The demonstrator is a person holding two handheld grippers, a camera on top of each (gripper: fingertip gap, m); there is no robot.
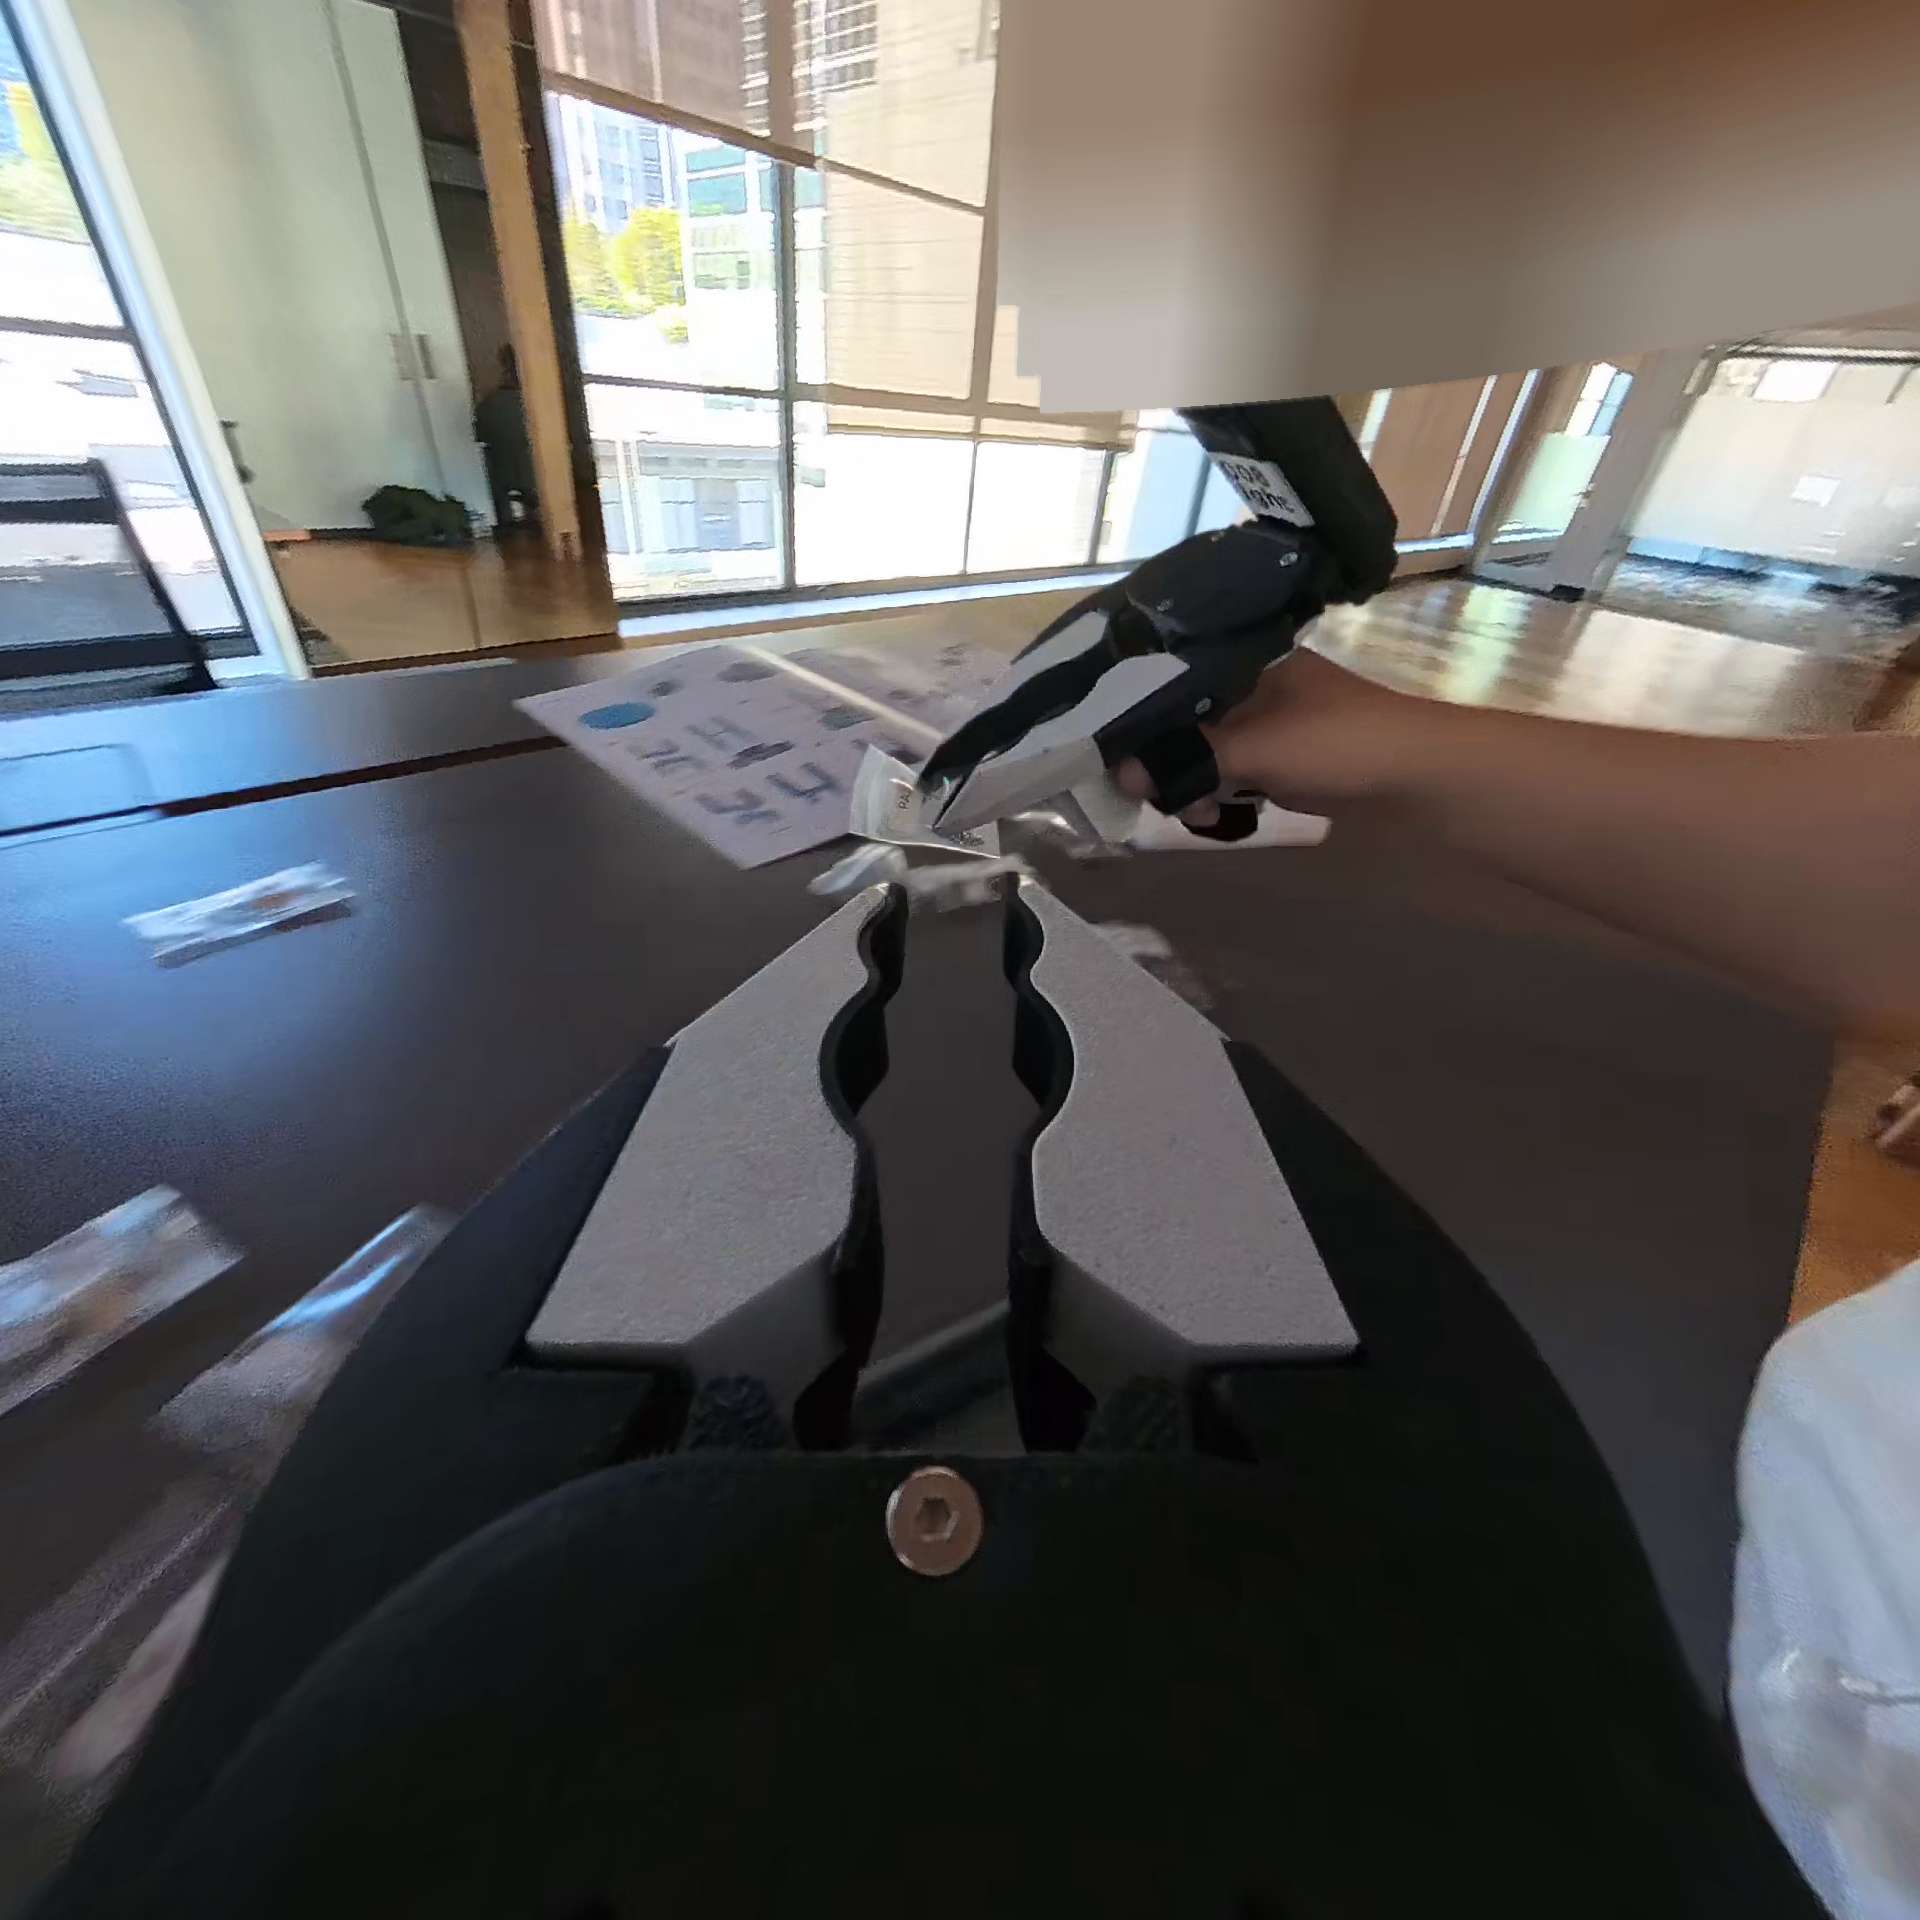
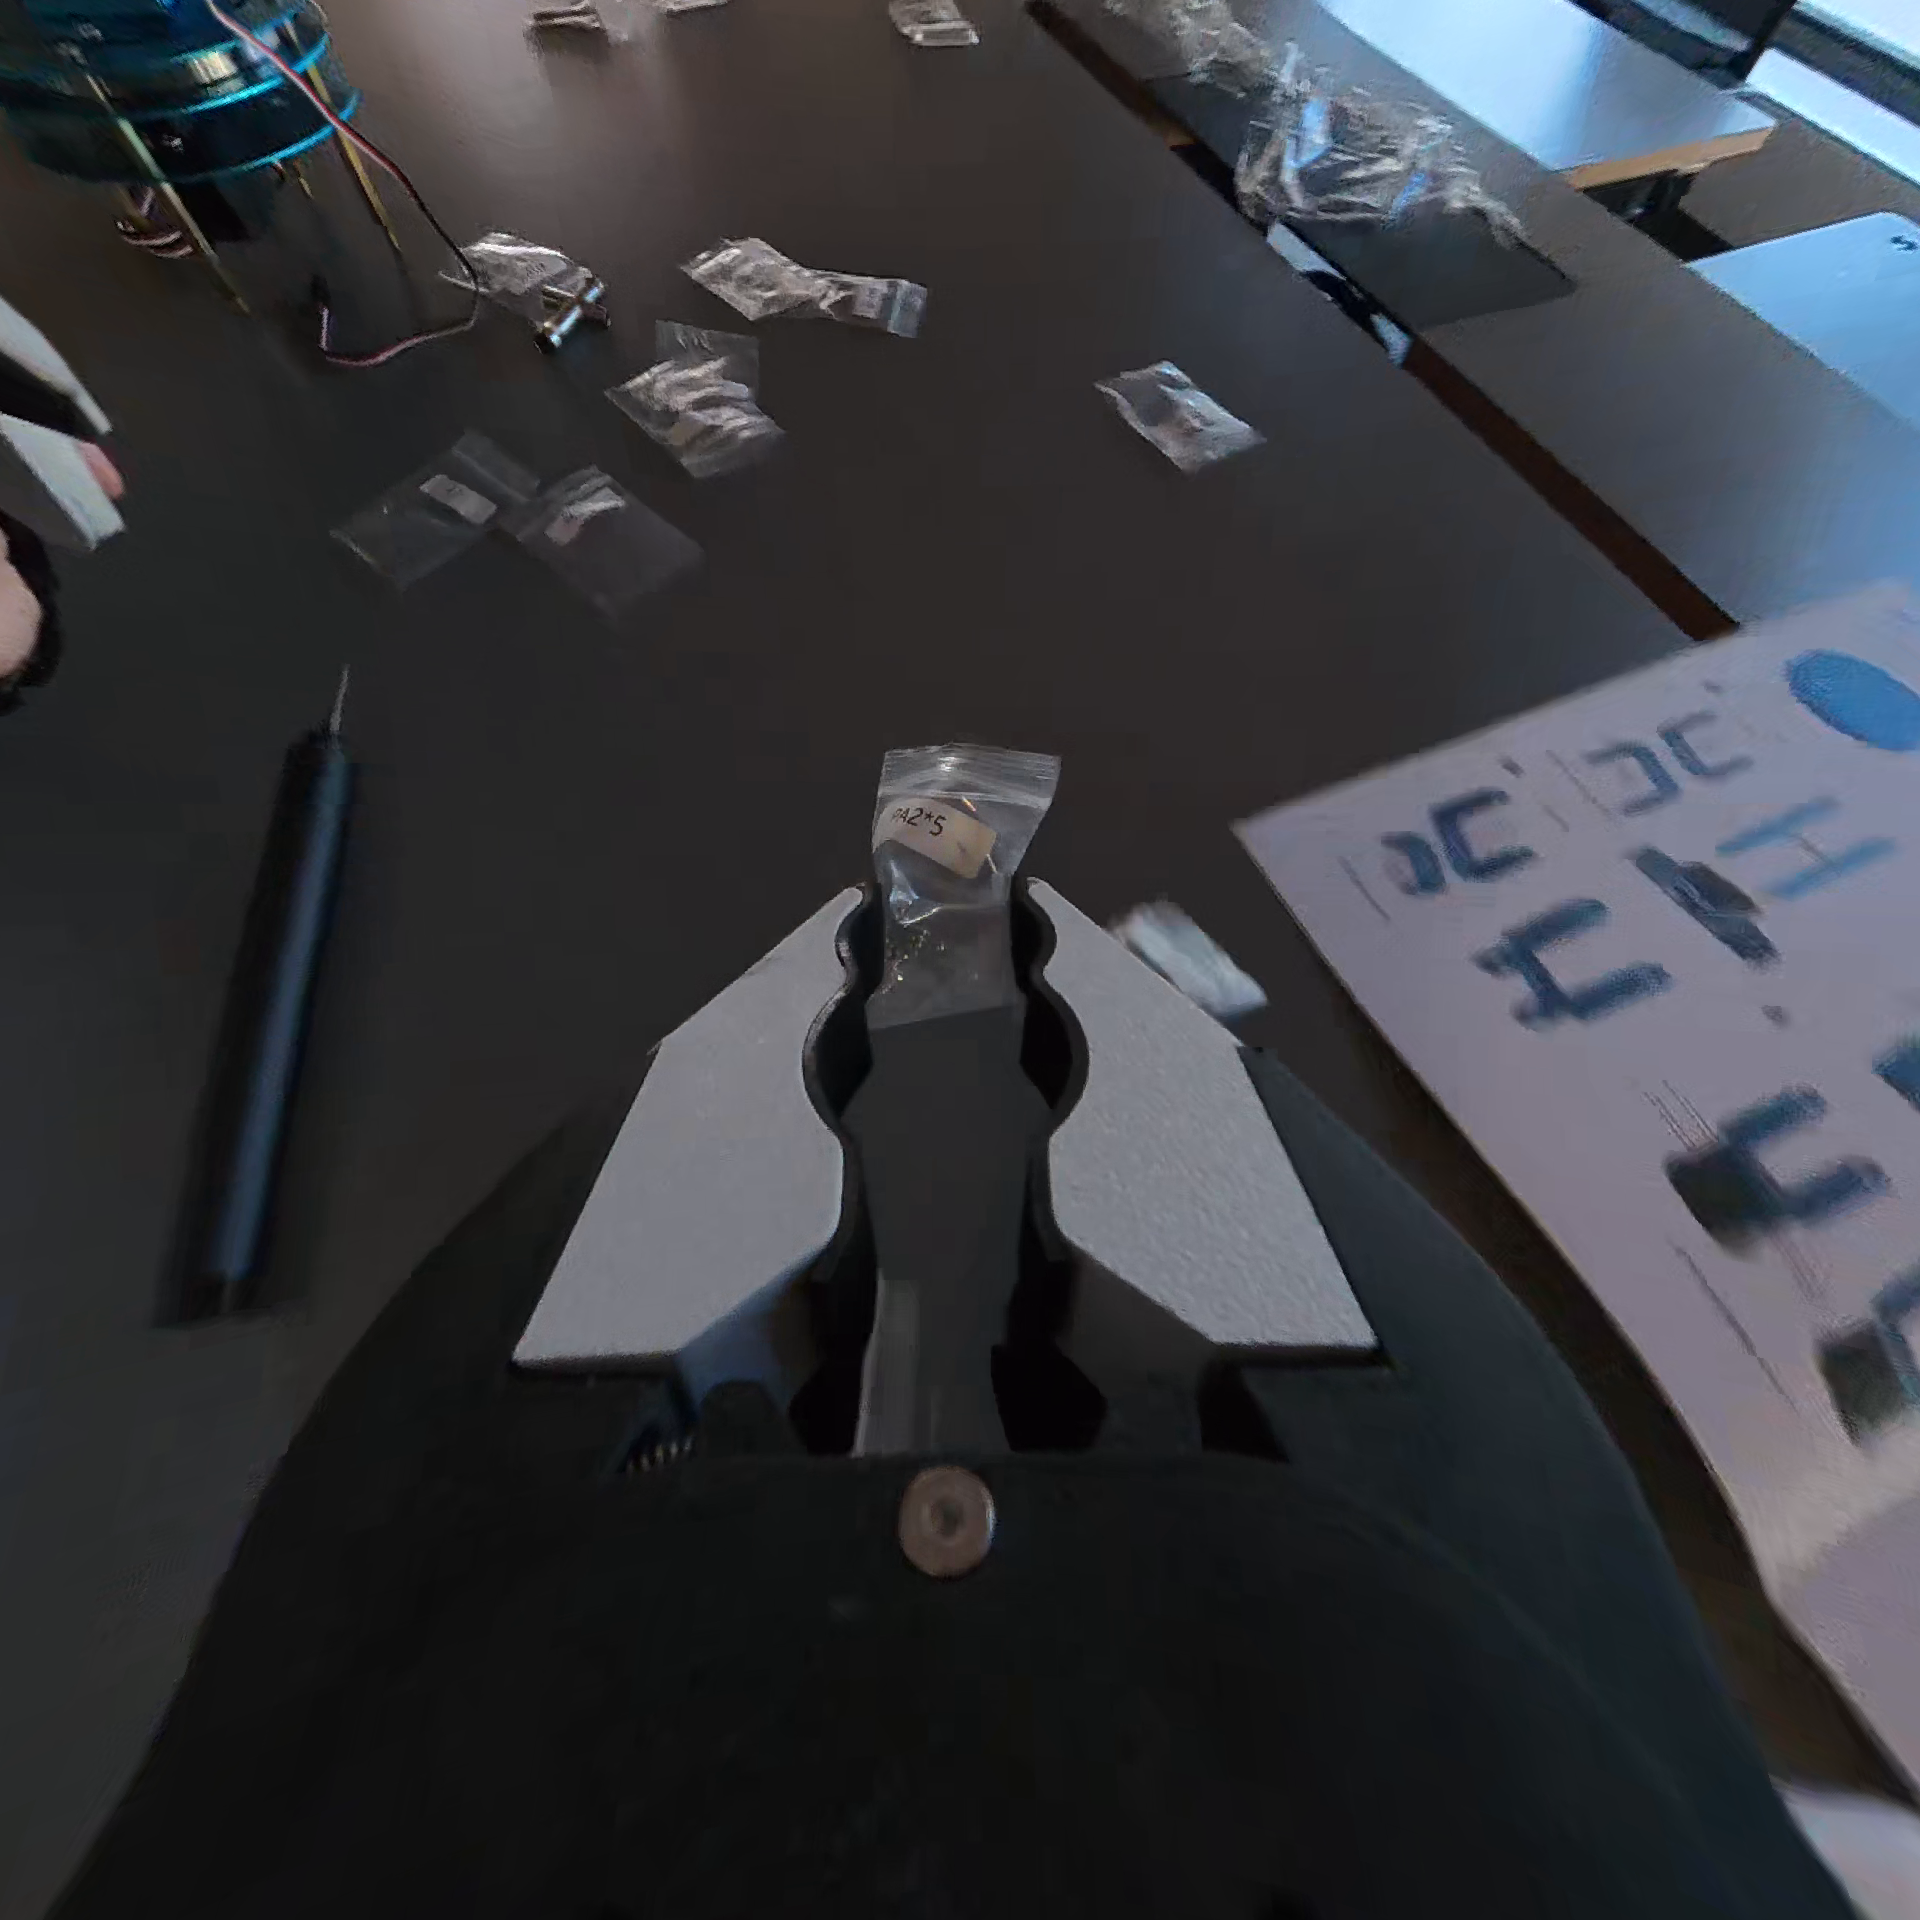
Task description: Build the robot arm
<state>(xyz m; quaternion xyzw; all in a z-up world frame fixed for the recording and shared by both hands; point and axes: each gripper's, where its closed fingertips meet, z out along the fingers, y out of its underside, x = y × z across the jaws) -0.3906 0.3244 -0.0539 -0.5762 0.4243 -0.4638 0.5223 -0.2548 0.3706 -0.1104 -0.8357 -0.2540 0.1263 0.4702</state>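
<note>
My right gripper (image 2: pixel 943 899) is shut on a small clear zip bag (image 2: pixel 961 831) with a white label and tiny metal parts inside, held above the dark table (image 2: pixel 935 582). In the left wrist view the right gripper (image 1: pixel 951 800) pinches the same bag (image 1: pixel 883 795) just beyond my left gripper (image 1: pixel 954 896). The left gripper is open and empty, low over the table, with crumpled clear bags (image 1: pixel 862 868) close to its tips. Its white fingers (image 2: pixel 62 488) show at the left edge of the right wrist view.
Several small clear parts bags (image 2: pixel 696 400) lie scattered on the table. A black pen-like screwdriver (image 2: pixel 270 997) lies at left. A round device with blue rings and wires (image 2: pixel 177 104) stands far left. A printed white sheet (image 2: pixel 1662 987) lies at right. A person's forearm (image 1: pixel 1558 831) reaches in. The grippers' ends are close to 15 cm from one another.
</note>
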